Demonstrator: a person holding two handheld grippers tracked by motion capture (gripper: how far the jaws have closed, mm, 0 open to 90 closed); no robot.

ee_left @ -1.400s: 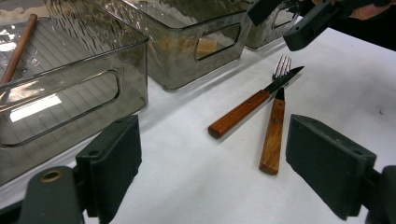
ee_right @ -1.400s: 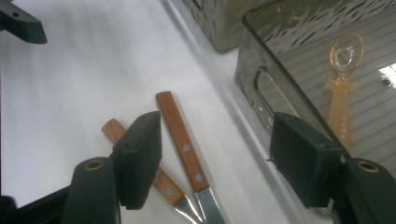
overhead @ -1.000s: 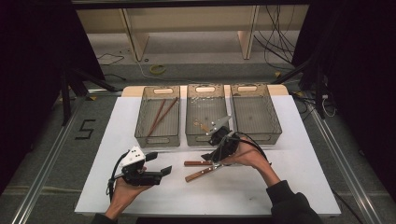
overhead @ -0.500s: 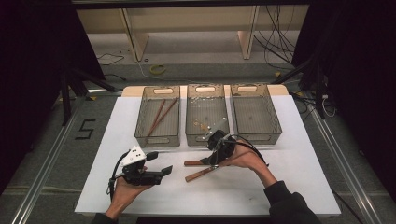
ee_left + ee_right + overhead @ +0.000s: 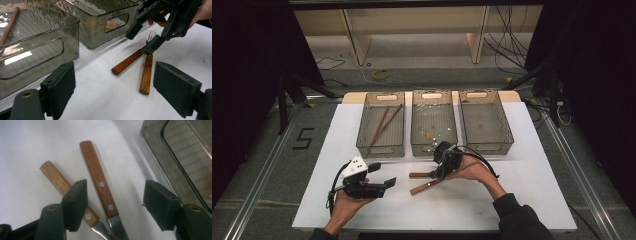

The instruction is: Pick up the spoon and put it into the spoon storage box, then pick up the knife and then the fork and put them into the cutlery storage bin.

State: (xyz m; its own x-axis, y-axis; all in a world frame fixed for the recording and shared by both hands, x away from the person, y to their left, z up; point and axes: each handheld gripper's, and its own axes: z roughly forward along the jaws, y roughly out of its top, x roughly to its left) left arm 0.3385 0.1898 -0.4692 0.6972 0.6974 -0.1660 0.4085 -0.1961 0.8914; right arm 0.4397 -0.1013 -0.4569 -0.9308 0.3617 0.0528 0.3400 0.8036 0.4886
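Hovering over two wooden-handled utensils (image 5: 424, 181) on the white table (image 5: 522, 200), your right gripper (image 5: 438, 172) has jaws spread wide and just narrowing slightly — one handle (image 5: 98, 178) lies between them, ungripped. Your left gripper (image 5: 382, 184) rests nearby — open, empty.

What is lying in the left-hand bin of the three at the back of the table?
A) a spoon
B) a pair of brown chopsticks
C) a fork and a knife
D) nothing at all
B: in the high view the left bin holds a pair of brown chopsticks lying slantwise, while the two wooden-handled utensils lie on the white table under the right gripper, whose jaws stand apart around one handle.
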